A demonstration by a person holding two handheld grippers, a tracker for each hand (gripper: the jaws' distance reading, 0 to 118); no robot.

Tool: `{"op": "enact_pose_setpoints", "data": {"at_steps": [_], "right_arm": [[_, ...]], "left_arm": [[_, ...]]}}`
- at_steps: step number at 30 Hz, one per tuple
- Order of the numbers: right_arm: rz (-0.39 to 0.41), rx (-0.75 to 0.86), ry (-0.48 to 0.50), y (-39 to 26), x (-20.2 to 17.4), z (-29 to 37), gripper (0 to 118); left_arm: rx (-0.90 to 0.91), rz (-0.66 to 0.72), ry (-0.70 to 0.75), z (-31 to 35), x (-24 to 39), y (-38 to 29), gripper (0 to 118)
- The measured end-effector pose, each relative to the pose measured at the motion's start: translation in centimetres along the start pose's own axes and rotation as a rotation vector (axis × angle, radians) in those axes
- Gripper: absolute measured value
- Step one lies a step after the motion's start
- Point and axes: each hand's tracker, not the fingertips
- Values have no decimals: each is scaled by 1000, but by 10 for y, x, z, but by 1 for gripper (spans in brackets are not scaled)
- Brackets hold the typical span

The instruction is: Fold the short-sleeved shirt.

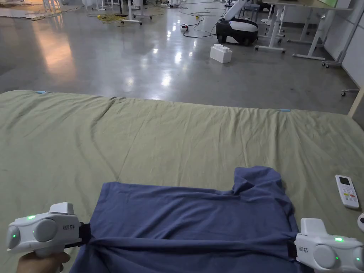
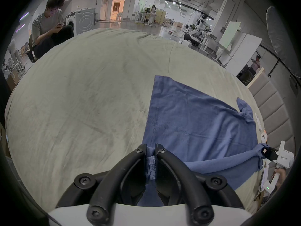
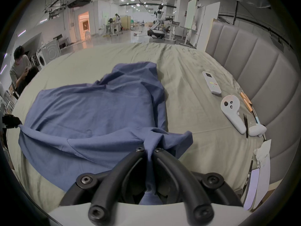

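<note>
— Short-sleeved shirt (image 1: 192, 220): blue, spread on the green bed sheet (image 1: 160, 142), at the near edge of the bed. Stretched taut along its near edge into a tight ridge between the two tools.

— And the left gripper (image 2: 151, 149)?

— Clamped on the shirt's left edge, both jaws pressed on a bunched strip of blue cloth. Seen in the head view at the shirt's lower left corner, gripped from below by a hand (image 1: 39, 261).

— Right gripper (image 3: 150, 150)?

— Clamped too, jaws drawn together on a gathered fold at the shirt's right side. A loose flap of cloth spilling just to the right of that fold. Visible also in the left gripper view at the far right of the shirt, cloth pulled into its black jaws.

— Shape of the shirt otherwise?

— Far part flat on the sheet, with one sleeve (image 1: 259, 177) rumpled and pushed up at the shirt's far right corner. Left hem straight, stitching line visible along it.

— Anything else near the shirt?

— White remote (image 1: 347, 191) to the right of the shirt, lying apart from it on the sheet. Farther right of the shirt, a grey handheld controller (image 3: 232, 112) and a few small items near the padded headboard (image 3: 254, 69).

— Beyond the shirt?

— Past the far edge of the bed, a polished grey floor (image 1: 106, 53), a white block (image 1: 220, 53) and a wheeled black-and-white machine (image 1: 237, 31). Off to the shirt's far left, a seated person (image 2: 47, 25), head bent down.
</note>
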Motion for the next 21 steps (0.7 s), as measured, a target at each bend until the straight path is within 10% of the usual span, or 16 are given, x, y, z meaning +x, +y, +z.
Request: {"op": "enact_pose_setpoints", "data": {"at_steps": [4, 8, 12, 21], "right_arm": [[24, 13, -18, -3, -11, 12, 6], [5, 109, -37, -5, -18, 40, 43], [14, 289, -42, -12, -25, 69, 70], [-32, 632, -37, -44, -67, 154, 76]], "left_arm": [[-5, -4, 10, -4, -1, -1, 10], [63, -30, 14, 13, 2, -5, 12], [215, -155, 16, 52, 20, -14, 40], [569, -281, -41, 140, 50, -69, 56]]}}
